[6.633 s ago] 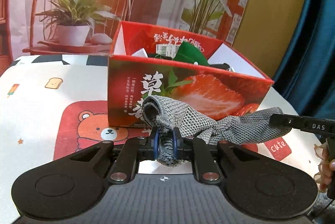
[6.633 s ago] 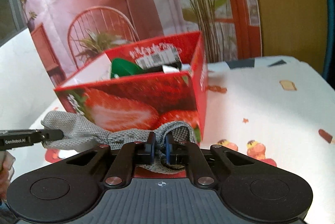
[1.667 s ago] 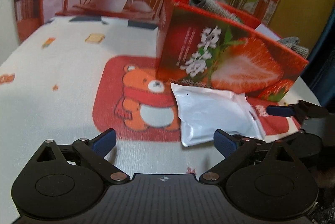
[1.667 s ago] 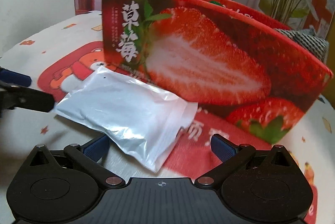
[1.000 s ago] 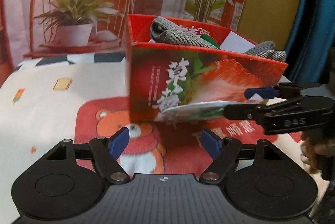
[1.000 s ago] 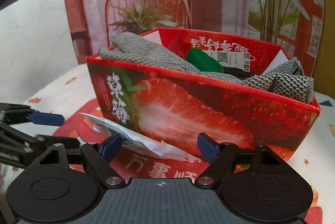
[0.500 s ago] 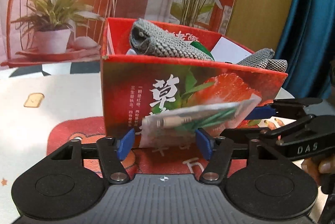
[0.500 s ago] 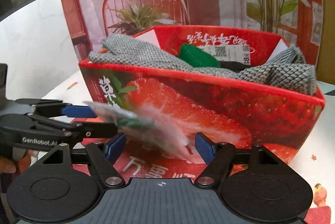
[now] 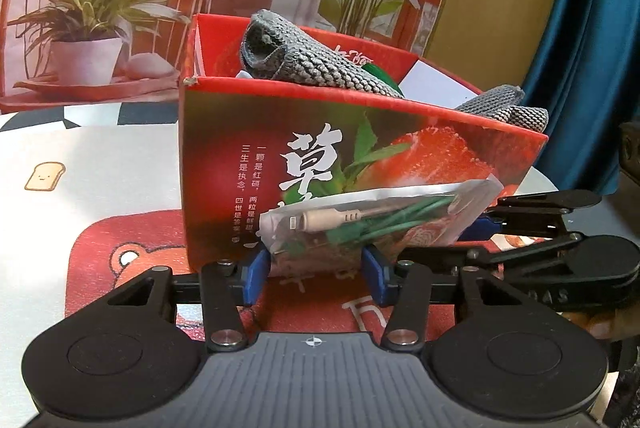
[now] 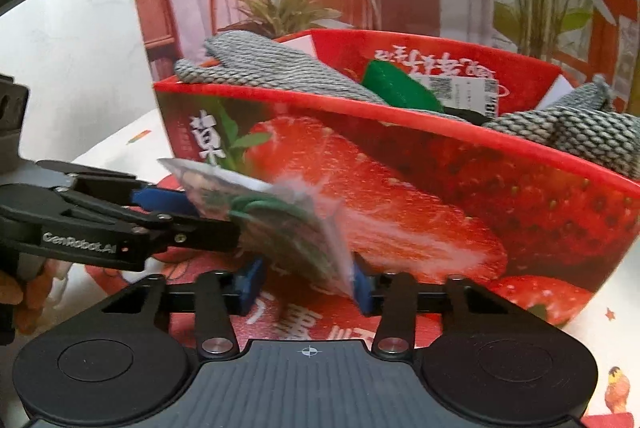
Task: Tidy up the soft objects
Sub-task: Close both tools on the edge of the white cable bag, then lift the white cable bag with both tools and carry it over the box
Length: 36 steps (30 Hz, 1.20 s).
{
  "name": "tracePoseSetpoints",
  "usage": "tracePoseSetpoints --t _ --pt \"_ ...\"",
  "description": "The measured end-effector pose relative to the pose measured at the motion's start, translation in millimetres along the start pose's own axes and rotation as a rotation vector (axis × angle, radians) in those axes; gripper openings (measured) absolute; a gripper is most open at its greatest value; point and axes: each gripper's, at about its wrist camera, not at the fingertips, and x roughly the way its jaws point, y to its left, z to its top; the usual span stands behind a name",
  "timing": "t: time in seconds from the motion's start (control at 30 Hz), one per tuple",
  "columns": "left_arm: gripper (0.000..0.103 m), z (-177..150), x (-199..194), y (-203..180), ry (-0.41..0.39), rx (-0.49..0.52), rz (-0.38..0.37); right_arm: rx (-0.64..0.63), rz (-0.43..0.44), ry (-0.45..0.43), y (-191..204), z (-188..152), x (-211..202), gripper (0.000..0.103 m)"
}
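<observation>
Here's the clear plastic pouch [image 9: 376, 216] with a beige cable plug and coiled green cord inside, held up off the desk [image 9: 100, 164] right in front of the red cardboard box printed with a big sliced strawberry [image 9: 400, 156]. From the left wrist view, the left claw [image 9: 316, 268] has its blue pads on either side of the pouch's lower edge, the left pad just touching the bag's corner, the right pad close beside it; whether it truly pinches the bag I cannot tell, since the fingers stand fairly wide. Over on the right of that view, the right claw [image 9: 486, 220] reaches in sideways, a blue fingertip at the far end of the pouch. Switch to the right wrist view: the right claw [image 10: 304, 280] has the pouch [image 10: 272, 220] hanging down between its blue pads, the bag's blurred lower corner touching the right pad, and again a firm grip cannot be confirmed. The left claw [image 10: 176, 208] comes in from the left there, its blue finger lying against the pouch's upper end. Inside the box [image 10: 440, 196], a grey knitted cloth [image 10: 272, 72] drapes across the top, one end poking over the left rim and the other bunched over the right rim, with a green object [image 10: 396, 88] beside it. The desk wears a white cloth with a red bear patch [image 9: 124, 248] under the box.
</observation>
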Motion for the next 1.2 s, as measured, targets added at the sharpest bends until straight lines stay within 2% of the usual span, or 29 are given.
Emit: tracePoseSetpoints --t 0.03,0.13,0.73,1.2 --pt "0.052 0 -1 -1 -0.002 -0.002 -0.001 0.007 -0.007 -0.001 -2 0 -1 0.028" --pt "0.052 2 -5 -5 -0.018 -0.008 -0.007 0.017 -0.018 -0.004 -5 1 -3 0.026" --pt "0.052 23 -50 -44 -0.119 0.033 -0.026 0.022 -0.044 -0.13 0 13 -60 0.026" --pt "0.052 57 -85 -66 -0.225 0.025 -0.051 -0.013 -0.054 -0.25 -1 49 -108 0.026"
